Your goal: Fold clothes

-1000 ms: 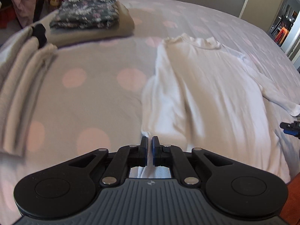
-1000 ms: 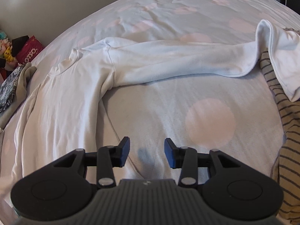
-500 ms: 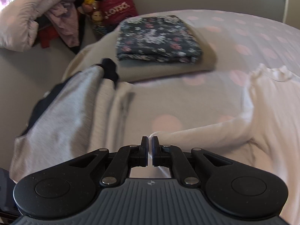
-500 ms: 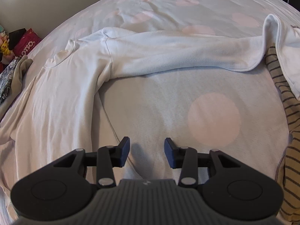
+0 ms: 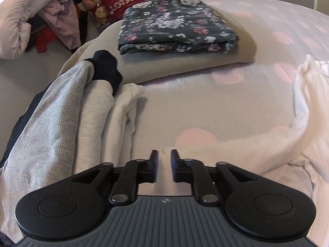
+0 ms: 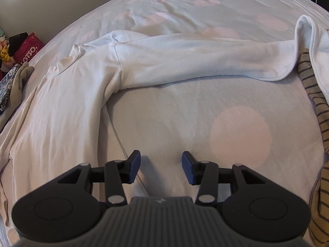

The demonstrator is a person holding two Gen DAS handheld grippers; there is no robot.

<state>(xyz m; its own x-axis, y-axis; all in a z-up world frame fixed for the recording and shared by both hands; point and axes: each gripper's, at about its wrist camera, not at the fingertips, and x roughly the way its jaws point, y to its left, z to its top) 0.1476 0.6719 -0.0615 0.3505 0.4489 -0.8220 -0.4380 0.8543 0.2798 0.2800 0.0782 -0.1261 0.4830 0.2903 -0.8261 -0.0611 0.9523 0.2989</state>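
A white long-sleeved top [image 6: 67, 107] lies flat on the spotted bedspread [image 6: 205, 111]. Its right sleeve [image 6: 205, 59] stretches out to the right. In the left wrist view its left sleeve [image 5: 236, 152] is pulled out to the left, and the cuff lies between the parted fingers of my left gripper [image 5: 164, 165], which is slightly open. My right gripper [image 6: 161, 165] is open and empty, low over the bedspread just right of the top's side edge.
A folded dark floral garment [image 5: 174, 30] sits on a folded beige one [image 5: 185, 65] at the back left. Grey and cream clothes [image 5: 61, 123] lie at the left edge. A striped garment [image 6: 316, 107] lies at the right. Toys and bags [image 5: 115, 2] stand beyond the bed.
My left gripper pulled the sleeve out to the left while shut on it, and has now parted its fingers. My right gripper moved slightly closer to the bed, still open.
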